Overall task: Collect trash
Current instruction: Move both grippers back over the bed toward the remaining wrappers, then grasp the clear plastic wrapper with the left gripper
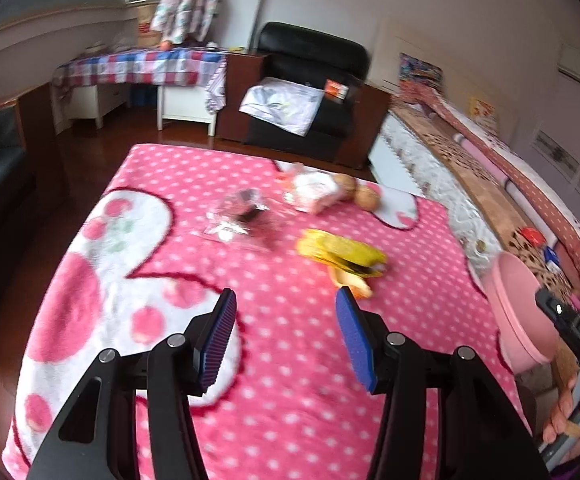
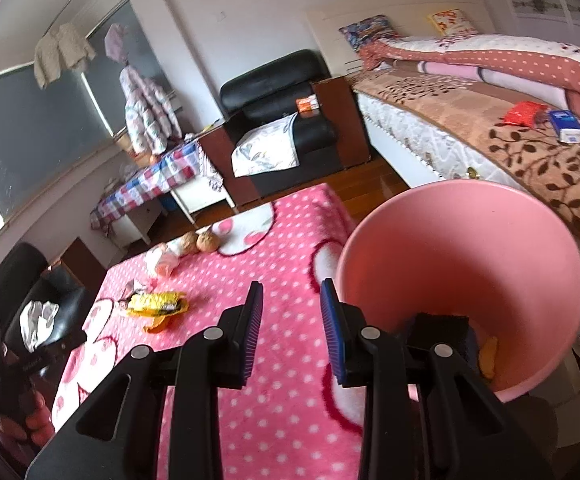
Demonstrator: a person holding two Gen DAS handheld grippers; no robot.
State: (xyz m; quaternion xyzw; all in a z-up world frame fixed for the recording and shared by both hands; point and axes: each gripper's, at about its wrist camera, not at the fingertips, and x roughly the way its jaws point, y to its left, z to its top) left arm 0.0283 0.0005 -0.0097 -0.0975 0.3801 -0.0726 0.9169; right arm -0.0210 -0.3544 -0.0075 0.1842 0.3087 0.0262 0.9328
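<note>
A bedroom with a black armchair [image 1: 310, 80], a checked-cloth table and a bed along one side; in the middle a pink polka-dot blanket [image 1: 290, 360] covers the work surface.

The left gripper [image 1: 285, 332] hovers over the blanket with its jaws spread and nothing between them. Just ahead of its right fingertip lies the yellow wrapper [image 1: 342, 254], with an orange peel scrap [image 1: 352, 282] tucked against its near edge. Farther ahead and to the left sits a clear crinkled plastic bag [image 1: 241, 216], and beyond that a pink-and-white wrapper [image 1: 314, 192] beside two brown round items [image 1: 358, 194], possibly nuts or small fruit.

The right gripper [image 2: 290, 324] also stands open and empty. The pink bin [image 2: 462, 280] sits tilted just to its right, nearly touching its right finger; something yellow-orange lies at the bottom, partly hidden.

The likely step is picking up the yellow wrapper. To do it well, the left tool should come down over the wrapper's crumpled middle, fingers straddling its narrow width, and close firmly, since thin foil-like film can slip or tear. It should keep clear of the fluffy pile so no blanket is pinched. The peel scrap may need its own grab.

The wrapper looks glossy, creased and flattened, with dark print near one end; it seems light and springy.
</note>
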